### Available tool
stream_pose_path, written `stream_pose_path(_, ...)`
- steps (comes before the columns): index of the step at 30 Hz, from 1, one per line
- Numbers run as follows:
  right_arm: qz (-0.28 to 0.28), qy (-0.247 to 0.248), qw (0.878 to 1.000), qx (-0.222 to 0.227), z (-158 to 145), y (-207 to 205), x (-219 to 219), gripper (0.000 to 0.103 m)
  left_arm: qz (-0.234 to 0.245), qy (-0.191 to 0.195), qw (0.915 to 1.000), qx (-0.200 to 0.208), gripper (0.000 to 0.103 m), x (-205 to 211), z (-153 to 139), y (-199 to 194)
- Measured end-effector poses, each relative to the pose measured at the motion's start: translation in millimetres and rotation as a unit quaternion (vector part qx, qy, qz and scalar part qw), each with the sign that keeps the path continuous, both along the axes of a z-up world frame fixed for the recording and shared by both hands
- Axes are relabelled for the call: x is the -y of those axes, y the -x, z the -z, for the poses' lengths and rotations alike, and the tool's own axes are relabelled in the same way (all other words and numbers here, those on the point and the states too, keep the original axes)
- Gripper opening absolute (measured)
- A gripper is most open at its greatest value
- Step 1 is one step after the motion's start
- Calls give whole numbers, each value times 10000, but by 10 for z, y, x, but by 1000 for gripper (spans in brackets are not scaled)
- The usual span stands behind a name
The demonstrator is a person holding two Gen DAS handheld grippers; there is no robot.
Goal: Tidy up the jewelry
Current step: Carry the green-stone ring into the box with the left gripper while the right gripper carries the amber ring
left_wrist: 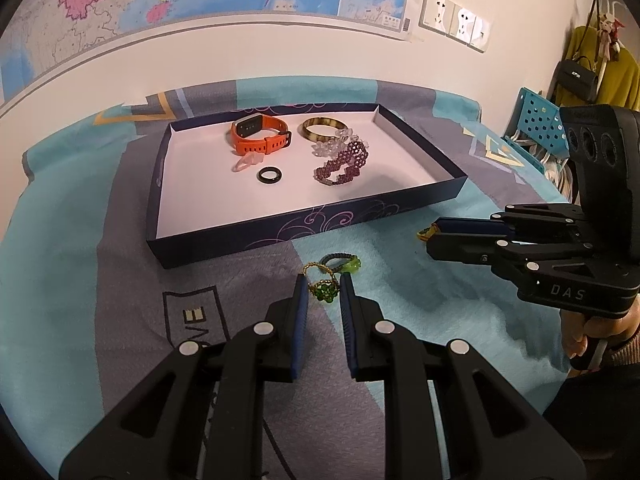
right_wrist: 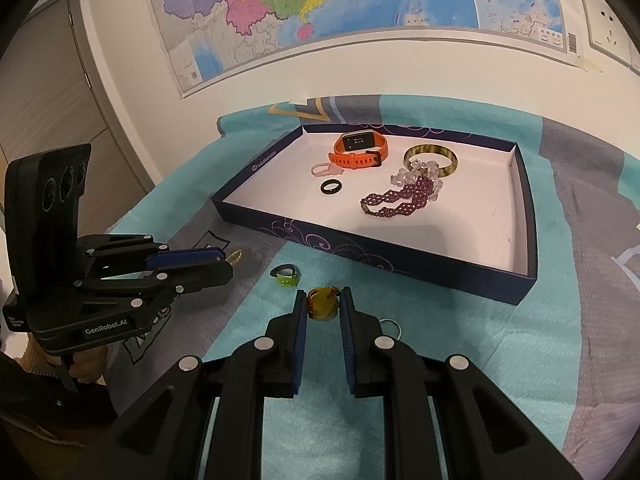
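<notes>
Amber charm (right_wrist: 322,308): it sits between the right gripper's (right_wrist: 322,295) tips, over the desk's (left_wrist: 400,320) near side, short of the tray's (left_wrist: 240,240) front wall.
Right claw: narrow, pinched on the amber charm; a silver loop (right_wrist: 390,326) lies on the cloth just behind it, and I cannot tell if the two are joined.
Green-and-gold beaded ring (left_wrist: 325,292): it is caught between the left gripper's (left_wrist: 323,280) tips, also just in front of the tray.
Left claw: narrow, closed on that beaded ring.
Loose green ring (left_wrist: 346,263): on the cloth between both claws and the tray's front wall, not yet taken.
Tray: orange watch (left_wrist: 260,134) and bangle (left_wrist: 320,128) toward the far edge, black ring (left_wrist: 269,175) mid-floor, purple bracelet (left_wrist: 344,164) beside it.
Doing it well: I'd say lift clear of the front wall before crossing it, carry one piece at a time, and set each on the bare white floor near the front corners, apart from the bracelets.
Risk: beads probably snag on the pads, so open low.
</notes>
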State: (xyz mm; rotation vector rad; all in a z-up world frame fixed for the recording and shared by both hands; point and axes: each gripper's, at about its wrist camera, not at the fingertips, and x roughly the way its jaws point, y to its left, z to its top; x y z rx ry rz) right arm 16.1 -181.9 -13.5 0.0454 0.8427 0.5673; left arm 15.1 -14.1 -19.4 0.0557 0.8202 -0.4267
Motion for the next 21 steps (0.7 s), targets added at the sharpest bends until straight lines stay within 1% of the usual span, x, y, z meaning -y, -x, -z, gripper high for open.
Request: stream_pose_path(21, 70, -25, 9998, 205, -156, -123, 41, 15, -63, 125, 9998, 121, 17, -12, -124, -96)
